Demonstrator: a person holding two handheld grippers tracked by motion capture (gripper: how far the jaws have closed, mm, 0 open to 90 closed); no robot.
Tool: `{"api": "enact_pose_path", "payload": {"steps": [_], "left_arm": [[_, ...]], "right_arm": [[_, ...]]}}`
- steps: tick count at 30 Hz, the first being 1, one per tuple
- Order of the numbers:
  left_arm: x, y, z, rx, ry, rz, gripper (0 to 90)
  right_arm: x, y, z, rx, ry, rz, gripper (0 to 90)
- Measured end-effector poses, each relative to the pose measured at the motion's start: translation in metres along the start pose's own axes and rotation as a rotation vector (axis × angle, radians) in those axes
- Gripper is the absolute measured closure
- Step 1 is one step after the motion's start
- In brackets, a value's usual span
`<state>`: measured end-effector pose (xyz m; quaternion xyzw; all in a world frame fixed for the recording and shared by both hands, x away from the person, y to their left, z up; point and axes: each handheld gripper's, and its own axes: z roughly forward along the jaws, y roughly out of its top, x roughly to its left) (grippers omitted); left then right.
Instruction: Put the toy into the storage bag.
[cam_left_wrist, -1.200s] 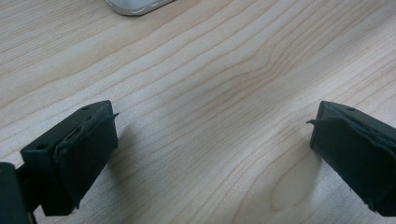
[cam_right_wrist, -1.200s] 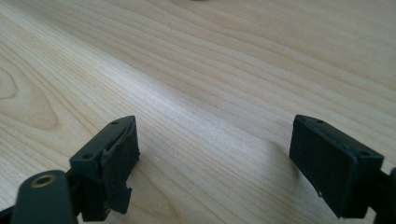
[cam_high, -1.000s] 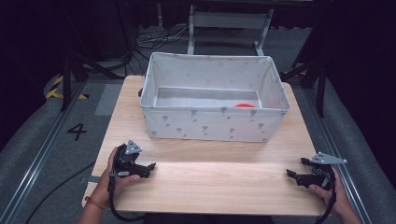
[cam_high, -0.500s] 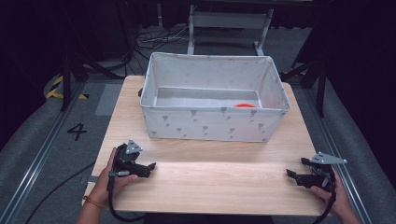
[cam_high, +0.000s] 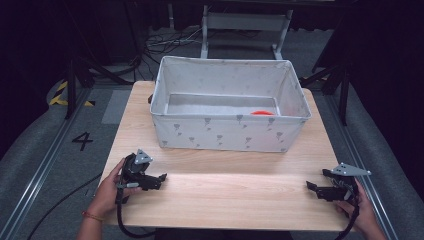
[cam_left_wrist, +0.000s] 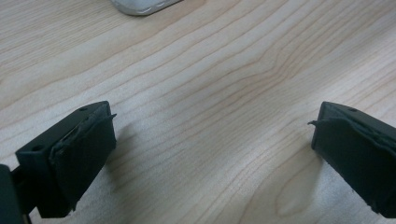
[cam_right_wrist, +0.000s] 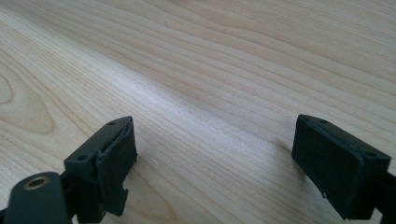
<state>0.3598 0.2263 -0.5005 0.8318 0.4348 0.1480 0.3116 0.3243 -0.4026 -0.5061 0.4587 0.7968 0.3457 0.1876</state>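
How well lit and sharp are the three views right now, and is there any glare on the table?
High view: table evenly lit, a pale glare band across its near half, surroundings dark; the orange thing in the fabric bin is small and soft. Left gripper view: wood grain sharp, the left gripper casts soft shadows. Right gripper view: a bright sheen crosses the wood; the right gripper blurs near the lens.

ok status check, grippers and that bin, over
Left gripper open, right gripper open, both low over table. Fabric bin untouched, orange thing inside. Nothing in the way.

The left gripper (cam_high: 159, 178) has slid slightly toward the table's (cam_high: 235, 200) near edge.
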Motion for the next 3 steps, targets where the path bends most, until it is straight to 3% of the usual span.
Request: {"api": "enact_pose_path", "payload": {"steps": [3], "left_arm": [[-0.0009, -0.0002, -0.0007, 0.006, 0.006, -0.009, 0.1]], "right_arm": [[0.0, 0.0, 0.0, 0.0, 0.0, 0.0, 13.9]]}}
